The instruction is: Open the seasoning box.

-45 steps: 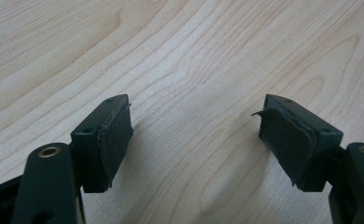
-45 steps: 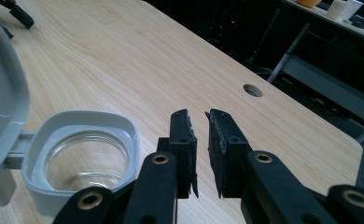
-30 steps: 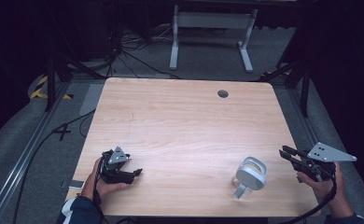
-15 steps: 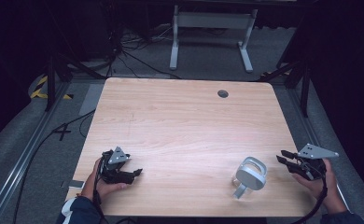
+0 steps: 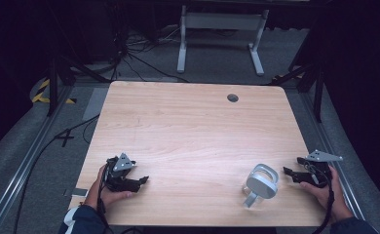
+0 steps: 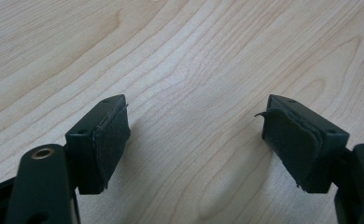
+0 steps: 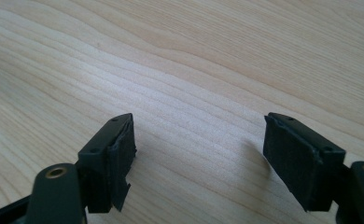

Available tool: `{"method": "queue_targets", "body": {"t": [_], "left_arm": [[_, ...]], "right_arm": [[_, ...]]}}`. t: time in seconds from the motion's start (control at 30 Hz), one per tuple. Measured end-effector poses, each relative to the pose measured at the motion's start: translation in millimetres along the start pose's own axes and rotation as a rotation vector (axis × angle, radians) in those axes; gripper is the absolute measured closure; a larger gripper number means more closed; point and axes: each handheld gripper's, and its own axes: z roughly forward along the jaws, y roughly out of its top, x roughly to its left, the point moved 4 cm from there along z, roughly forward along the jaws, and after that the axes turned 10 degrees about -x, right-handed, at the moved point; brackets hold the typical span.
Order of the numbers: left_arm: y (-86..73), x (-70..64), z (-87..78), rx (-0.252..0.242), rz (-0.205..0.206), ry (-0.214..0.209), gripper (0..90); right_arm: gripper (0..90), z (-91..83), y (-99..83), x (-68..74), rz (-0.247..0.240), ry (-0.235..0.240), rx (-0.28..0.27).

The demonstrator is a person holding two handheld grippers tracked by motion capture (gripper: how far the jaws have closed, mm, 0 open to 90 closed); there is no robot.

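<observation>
A pale grey and white object with a loop handle (image 5: 261, 184) stands on the wooden table (image 5: 193, 131) near the front right. My right gripper (image 5: 289, 171) rests at the table's right edge, just right of that object and apart from it. Its jaws are spread wide over bare wood in the right gripper view (image 7: 199, 158), open with nothing between them. My left gripper (image 5: 140, 181) lies low on the table's front left, held in a hand. In the left gripper view (image 6: 194, 140) its jaws also stand open over bare wood.
A small round cable hole (image 5: 233, 98) sits near the table's far edge. Beyond the table stands a white metal frame (image 5: 219, 29) on the grey floor, with black cables (image 5: 139, 58) trailing at the left. Yellow-black tape (image 5: 44, 90) marks the floor at far left.
My right gripper has dropped lower and drawn slightly back toward the table's front right edge. The left gripper and the grey object have stayed put.
</observation>
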Motion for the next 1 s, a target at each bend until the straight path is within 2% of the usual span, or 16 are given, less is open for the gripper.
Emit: {"method": "queue_targets", "body": {"t": [0.2, 0.33, 0.47, 0.53, 0.73, 0.83, 1.0], "left_arm": [[0.0, 0.1, 0.0, 0.000, 0.001, 0.000, 23.2], [-0.1, -1.0, 0.0, 0.002, -0.011, 0.000, 23.0], [0.2, -0.9, -0.6, 0.011, -0.007, 0.007, 22.4], [-0.1, -1.7, 0.2, 0.001, -0.016, 0.022, 22.1], [0.0, -1.5, 0.3, 0.002, -0.017, 0.024, 21.7], [0.1, 0.1, 1.0, 0.009, -0.021, 0.042, 17.6], [0.1, 0.1, 1.0, 0.009, -0.022, 0.043, 17.2]], "right_arm": [[22.1, 1.1, -2.7, -0.1, 0.026, 0.012, -0.018], [20.8, 2.2, -2.2, 2.7, 0.015, 0.027, -0.017], [20.0, 2.4, -2.2, 3.0, 0.015, 0.026, -0.015], [20.0, 2.4, -2.2, 3.1, 0.015, 0.026, -0.015], [17.5, 3.0, -1.9, 3.7, 0.015, 0.030, -0.011], [15.9, 3.8, -2.0, 3.4, 0.021, 0.025, -0.010], [15.6, 4.2, -1.9, 3.1, 0.018, 0.023, -0.010]]}}
